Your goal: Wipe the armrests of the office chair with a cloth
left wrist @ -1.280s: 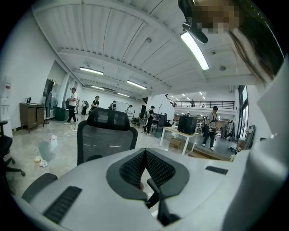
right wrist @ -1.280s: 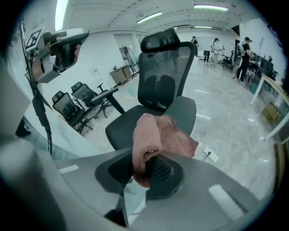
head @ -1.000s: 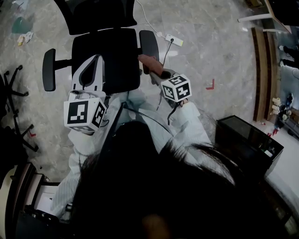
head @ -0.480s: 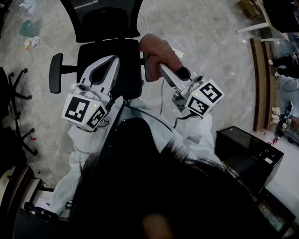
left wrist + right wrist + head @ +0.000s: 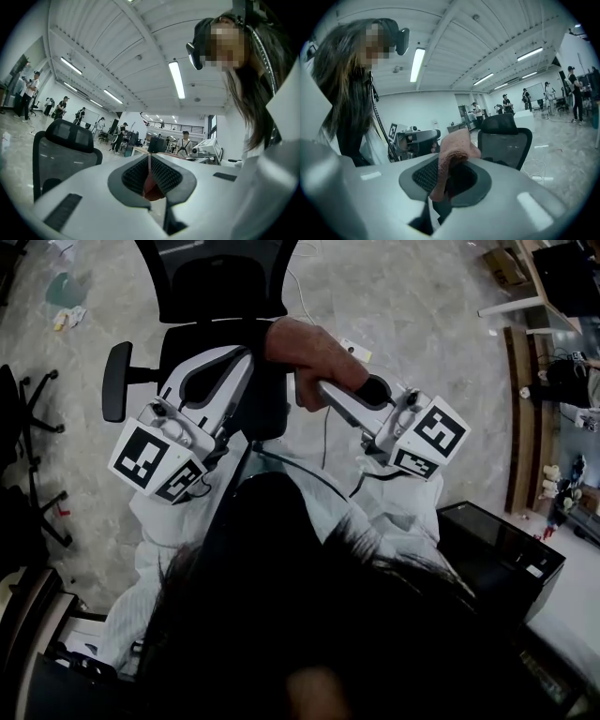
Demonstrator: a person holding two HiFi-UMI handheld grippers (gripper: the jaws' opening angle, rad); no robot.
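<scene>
Pale marbled floor all round, and at the far left edge a spare chair's wheel base. Moving right: the office chair faces me from the top of the frame, its left-side armrest bare, running up and down the picture. Over the seat hangs my left gripper, pinched right down; a reddish sliver shows at the seam, cloth or not I can't say. Just right of its tip comes the cloth, pinkish, bunched between the jaws of my right gripper, narrow, firm bite. Directly below the cloth in the frame sits the right-side armrest, long axis up and down too, so that hand is plainly the nearer. Nothing blocks it, I'd say; the other armrest is well apart, across the seat. Further right, a power strip on the floor, a black box lower right.
</scene>
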